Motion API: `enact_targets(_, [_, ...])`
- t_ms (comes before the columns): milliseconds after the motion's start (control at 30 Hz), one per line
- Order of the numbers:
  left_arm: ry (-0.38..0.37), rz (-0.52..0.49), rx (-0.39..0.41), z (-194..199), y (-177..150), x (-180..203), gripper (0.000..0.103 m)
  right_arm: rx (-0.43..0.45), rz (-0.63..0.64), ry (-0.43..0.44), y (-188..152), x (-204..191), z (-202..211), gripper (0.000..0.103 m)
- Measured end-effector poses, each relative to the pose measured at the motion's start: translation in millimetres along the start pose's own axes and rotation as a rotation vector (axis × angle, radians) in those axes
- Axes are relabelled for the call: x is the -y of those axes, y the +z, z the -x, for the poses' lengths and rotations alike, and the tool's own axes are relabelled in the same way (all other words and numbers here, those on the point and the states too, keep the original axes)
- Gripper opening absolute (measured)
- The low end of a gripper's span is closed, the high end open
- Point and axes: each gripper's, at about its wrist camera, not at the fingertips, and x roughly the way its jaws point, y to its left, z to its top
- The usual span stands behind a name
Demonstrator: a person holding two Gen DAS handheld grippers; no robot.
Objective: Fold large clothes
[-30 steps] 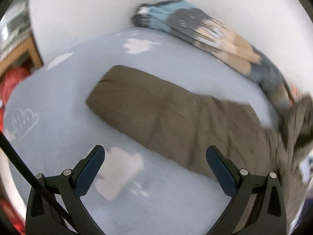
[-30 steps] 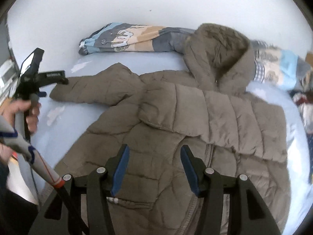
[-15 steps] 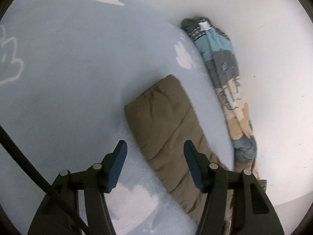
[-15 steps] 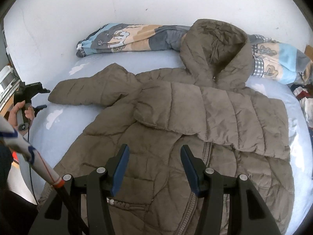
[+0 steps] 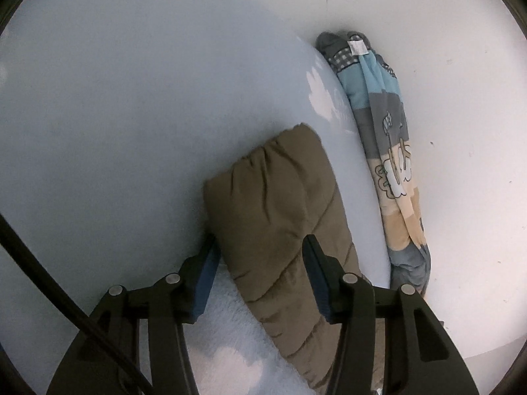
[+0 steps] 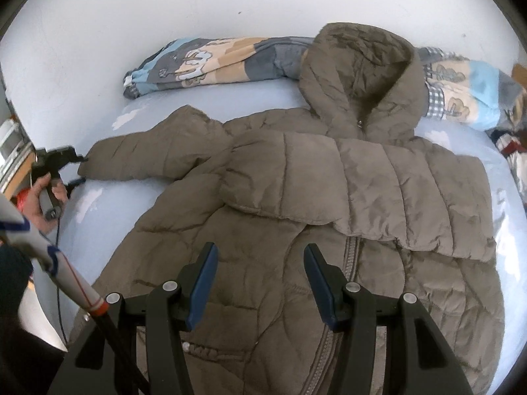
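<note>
No legible writing is seen. One brown hooded puffer jacket is spread on the bed; one patterned quilt lies along the wall-side edge. The left tool is closing around the sleeve cuff. The right tool is held spread above the jacket front, empty.
</note>
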Motion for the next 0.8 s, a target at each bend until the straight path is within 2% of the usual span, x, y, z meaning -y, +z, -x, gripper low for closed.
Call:
enact_targets(67, [-0.02,0.009,0.028,-1.5,-1.0,-1.3,0.05,-0.006,-0.02,0.005,-0.3,4.6,-1.2,0.059])
enact_targets(100, [-0.028,0.012,0.034,-1.2,-1.1,-1.7,0.046,-0.006,-0.028,-0.001,-0.6,6.8,-1.5,0.059])
enact_targets(133, [-0.034,0.01,0.048,-0.1,-1.2,-0.2,0.038,-0.005,-0.034,-0.005,-0.8,8.7,-1.5,0.059])
enact_targets(167, [-0.045,0.005,0.056,1.6,-1.8,0.8,0.022,-0.004,-0.039,-0.006,-0.6,10.6,-1.1,0.059])
enact_targets(200, [-0.058,-0.002,0.06,2.7,-1.7,3.8,0.016,-0.001,-0.042,-0.011,-0.1,11.9,-0.2,0.059])
enact_targets(267, [-0.041,-0.031,0.086,9.2,-4.0,14.1,0.015,0.014,-0.053,-0.021,1.4,15.2,3.0,0.059])
enact_targets(367, [-0.051,-0.128,0.124,26.9,-10.5,47.3,0.015,0.034,-0.079,-0.027,3.4,21.1,8.3,0.059])
enact_targets(567, [-0.188,-0.327,0.143,68.7,-39.0,129.6,0.015,0.089,-0.158,-0.043,8.3,41.5,25.0,0.059])
enact_targets(700, [-0.333,-0.562,0.112,98.3,-96.7,205.0,0.015,0.136,-0.23,-0.073,13.6,62.3,39.6,0.059])
enact_targets(800, [-0.385,-0.703,0.05,103.2,-149.4,241.8,0.015,0.156,-0.298,-0.086,15.0,80.4,47.3,0.059])
